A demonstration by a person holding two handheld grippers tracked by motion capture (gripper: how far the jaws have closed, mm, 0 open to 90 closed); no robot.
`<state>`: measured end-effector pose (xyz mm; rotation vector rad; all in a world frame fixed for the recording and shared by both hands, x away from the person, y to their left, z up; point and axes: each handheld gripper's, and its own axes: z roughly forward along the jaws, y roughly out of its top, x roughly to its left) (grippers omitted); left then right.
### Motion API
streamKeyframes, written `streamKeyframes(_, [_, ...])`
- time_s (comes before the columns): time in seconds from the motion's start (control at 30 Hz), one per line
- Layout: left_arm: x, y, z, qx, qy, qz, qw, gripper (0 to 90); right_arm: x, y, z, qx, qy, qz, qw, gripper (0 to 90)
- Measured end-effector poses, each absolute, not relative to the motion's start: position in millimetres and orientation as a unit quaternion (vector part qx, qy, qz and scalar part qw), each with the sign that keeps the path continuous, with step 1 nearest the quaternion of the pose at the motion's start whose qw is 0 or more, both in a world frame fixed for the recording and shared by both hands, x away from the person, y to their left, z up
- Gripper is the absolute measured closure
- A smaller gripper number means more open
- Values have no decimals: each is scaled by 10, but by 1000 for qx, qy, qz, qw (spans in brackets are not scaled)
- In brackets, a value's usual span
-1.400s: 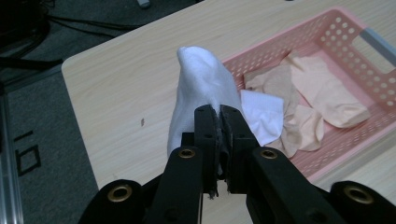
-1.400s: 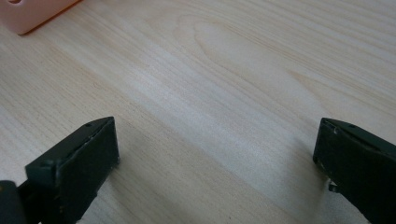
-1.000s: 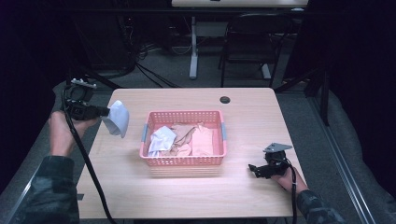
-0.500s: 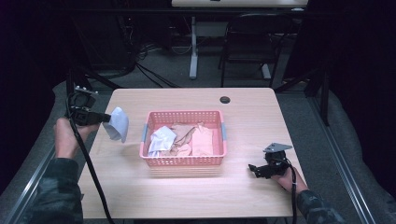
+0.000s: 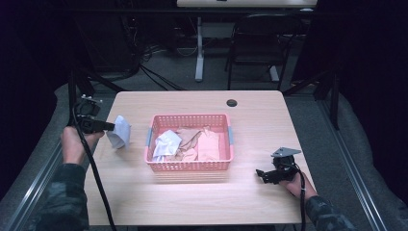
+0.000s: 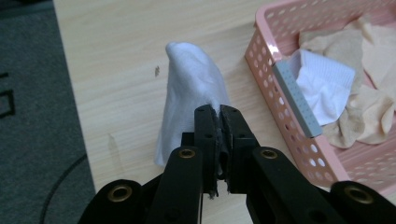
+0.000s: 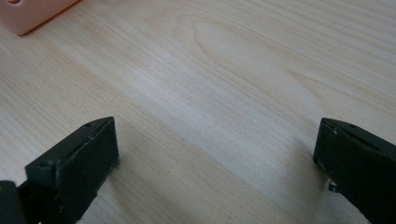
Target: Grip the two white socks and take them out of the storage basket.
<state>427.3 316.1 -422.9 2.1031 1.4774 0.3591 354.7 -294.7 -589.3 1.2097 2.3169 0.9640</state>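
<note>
left gripper [image 6: 219, 112] has dropped lower near the tabletop's [image 5: 192, 202] left edge, pinching the white sock [image 6: 189, 100] beside the pink basket [image 5: 188, 166], while right gripper [image 7: 215, 154] stays spread by the right edge.

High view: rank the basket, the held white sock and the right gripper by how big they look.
1. Basket, clearly largest.
2. White sock held in the left gripper.
3. Right gripper. It looks close to the sock in size, so that order is unsure.
</note>
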Motion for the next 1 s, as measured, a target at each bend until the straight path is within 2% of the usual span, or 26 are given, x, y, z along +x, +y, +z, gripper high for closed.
streamKeyframes(0.6, [4438,3259,-5152,756,603,88,241,859,3545,-2947,-5893,428,819,340,178,0])
streamKeyframes(1.0, [4467,3290,-5523,736,629,71,240,835,3547,-2946,-5894,427,818,340,178,0])
